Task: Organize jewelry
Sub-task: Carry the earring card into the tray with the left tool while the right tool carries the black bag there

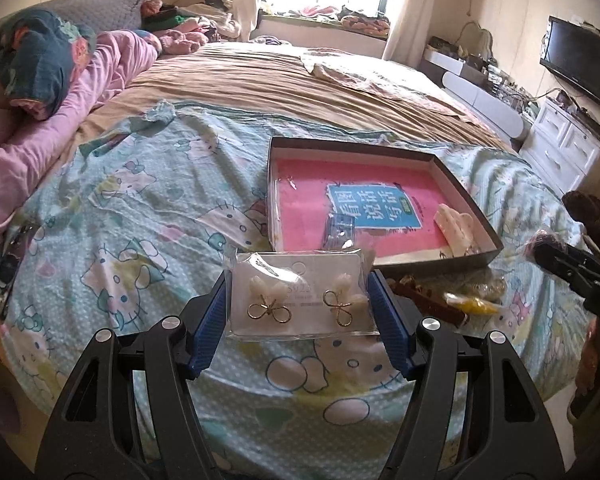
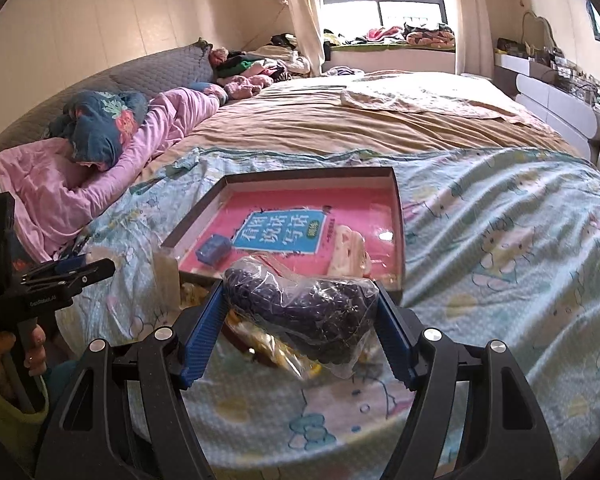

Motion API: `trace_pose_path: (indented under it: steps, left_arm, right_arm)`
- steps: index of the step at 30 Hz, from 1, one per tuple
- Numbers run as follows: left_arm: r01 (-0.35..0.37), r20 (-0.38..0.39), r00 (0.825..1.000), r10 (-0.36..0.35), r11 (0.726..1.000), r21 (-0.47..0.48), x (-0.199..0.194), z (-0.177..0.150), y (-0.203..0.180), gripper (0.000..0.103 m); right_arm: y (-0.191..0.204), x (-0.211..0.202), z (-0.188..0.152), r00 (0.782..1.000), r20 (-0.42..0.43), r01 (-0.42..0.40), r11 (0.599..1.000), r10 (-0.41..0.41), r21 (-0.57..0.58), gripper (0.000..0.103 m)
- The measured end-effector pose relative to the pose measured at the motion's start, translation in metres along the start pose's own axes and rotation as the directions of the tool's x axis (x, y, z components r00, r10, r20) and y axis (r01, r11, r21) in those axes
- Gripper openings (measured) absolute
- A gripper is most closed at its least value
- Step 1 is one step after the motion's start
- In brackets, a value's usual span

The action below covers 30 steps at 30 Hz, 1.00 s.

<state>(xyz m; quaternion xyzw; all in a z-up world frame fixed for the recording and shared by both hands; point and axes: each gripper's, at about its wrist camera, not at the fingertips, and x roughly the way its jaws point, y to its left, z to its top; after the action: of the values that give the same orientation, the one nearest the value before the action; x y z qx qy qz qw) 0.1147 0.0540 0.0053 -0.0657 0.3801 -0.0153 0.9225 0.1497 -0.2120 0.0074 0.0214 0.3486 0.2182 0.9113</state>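
Observation:
My left gripper (image 1: 300, 296) is shut on a clear packet of white bow earrings (image 1: 302, 298), held above the bed just in front of the shallow grey box (image 1: 476, 210). The box has a pink floor, a blue item (image 1: 340, 230) and a cream hair clip (image 1: 458, 226) inside. In the right wrist view, my right gripper (image 2: 300, 312) is shut on a clear bag of dark purple beads (image 2: 308, 312), also lifted before the grey box (image 2: 398, 216). The blue item (image 2: 214, 249) and the cream clip (image 2: 348, 254) lie inside it. The left gripper (image 2: 76, 270) shows at far left.
Loose items, a brown piece (image 1: 428, 298) and a yellow packet (image 1: 474, 304), lie on the cartoon-print sheet (image 1: 140, 220) near the box's front edge. Pink bedding (image 1: 60, 120) is heaped at left. White drawers (image 1: 564, 144) stand to the right of the bed.

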Motion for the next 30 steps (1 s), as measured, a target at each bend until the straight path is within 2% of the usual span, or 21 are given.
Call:
trace_pose_path:
  steps: [10,30]
  left_arm:
    - [0.001,-0.005,1.000,-0.001,1.000,-0.001,0.013,0.019,-0.003,0.059]
    - [-0.008,0.018,1.000,0.008,1.000,0.025,0.049,0.074,-0.018,0.059]
  right_arm:
    - [0.001,0.019,0.016,1.000,0.019,0.001,1.000,-0.001,-0.003,0.070]
    - [-0.010,0.032,0.042,0.997,0.068,0.044,0.999,-0.044,-0.003,0.070]
